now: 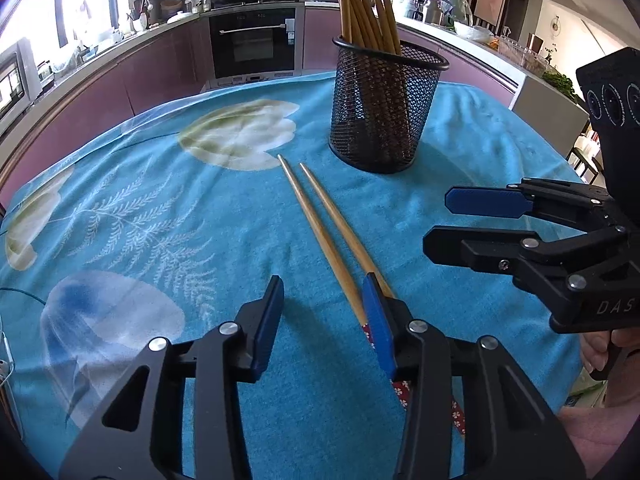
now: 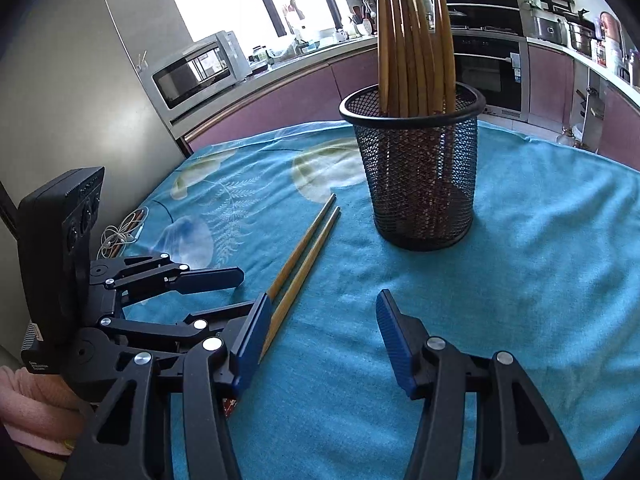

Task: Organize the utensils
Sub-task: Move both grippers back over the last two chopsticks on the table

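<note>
A: What is recorded in one view only?

B: Red patterned handle ends of the two loose chopsticks (image 1: 328, 236) are seen clearly in the left wrist view, passing under that gripper's right finger. A microwave (image 2: 200, 68) and coiled cable (image 2: 120, 236) are noted only in the right wrist view.

A: Edges, free room?

B: The mesh holder (image 1: 384, 108), filled with upright chopsticks (image 2: 416, 44), is set well inside the blue cloth (image 2: 540, 240); bare cloth is left open to its right.

A: Tools?

B: The left gripper (image 1: 320, 300) is held partly spread, one chopstick lying just inside its right pad; contact cannot be told. The right gripper (image 2: 324, 320) is held apart, nothing between.
</note>
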`<state>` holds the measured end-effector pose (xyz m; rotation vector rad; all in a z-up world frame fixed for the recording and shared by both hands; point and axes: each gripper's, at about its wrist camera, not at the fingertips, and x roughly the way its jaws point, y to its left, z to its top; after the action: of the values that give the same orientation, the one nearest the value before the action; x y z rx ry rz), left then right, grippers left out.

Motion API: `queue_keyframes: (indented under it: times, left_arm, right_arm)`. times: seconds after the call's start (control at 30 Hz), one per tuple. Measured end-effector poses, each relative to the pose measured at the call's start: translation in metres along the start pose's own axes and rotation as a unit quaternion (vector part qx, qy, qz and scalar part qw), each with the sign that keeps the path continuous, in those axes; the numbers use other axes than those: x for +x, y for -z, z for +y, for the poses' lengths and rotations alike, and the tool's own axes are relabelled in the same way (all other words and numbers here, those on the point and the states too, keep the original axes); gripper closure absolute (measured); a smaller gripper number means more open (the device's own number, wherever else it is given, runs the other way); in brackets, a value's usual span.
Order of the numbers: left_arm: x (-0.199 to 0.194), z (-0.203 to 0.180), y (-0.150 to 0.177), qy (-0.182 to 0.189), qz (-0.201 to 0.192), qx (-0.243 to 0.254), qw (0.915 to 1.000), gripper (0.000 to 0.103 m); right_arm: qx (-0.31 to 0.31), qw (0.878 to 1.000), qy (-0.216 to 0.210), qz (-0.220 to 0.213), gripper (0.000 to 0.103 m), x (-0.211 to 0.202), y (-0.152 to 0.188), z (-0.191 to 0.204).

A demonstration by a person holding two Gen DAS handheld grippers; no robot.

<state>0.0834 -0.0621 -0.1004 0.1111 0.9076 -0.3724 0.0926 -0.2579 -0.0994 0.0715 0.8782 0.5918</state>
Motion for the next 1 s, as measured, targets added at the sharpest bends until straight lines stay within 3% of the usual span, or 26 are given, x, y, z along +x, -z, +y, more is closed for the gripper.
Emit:
queue_keyframes:
  times: [0.2,0.57,0.7,0.8,1.0]
  left_arm:
    - [-0.006,0.011,0.008,0.026,0.002,-0.027,0.9993,0.071]
    - [-0.008,0.016,0.016,0.059,0.006,-0.042,0.9973,0.081]
    - [-0.007,0.017,0.013,0.062,0.006,-0.042,0.9972,0.081]
    - [-0.007,0.019,0.005,0.063,0.001,-0.043,0.9971,0.074]
    - [0.003,0.018,-0.015,0.05,-0.002,-0.032,0.9982,0.074]
  right_arm:
    - [-0.006,1.0,0.0,0.02,0.065,0.018,-0.005,0.008]
    - [-0.032,0.998,0.028,0.041,0.077,0.038,-0.01,0.02]
    - [-0.031,0.998,0.038,0.045,0.082,0.034,-0.01,0.016]
    - [-0.029,0.997,0.044,0.05,0.082,0.032,-0.01,0.012]
    - [-0.028,0.997,0.047,0.055,0.082,0.035,-0.011,0.011]
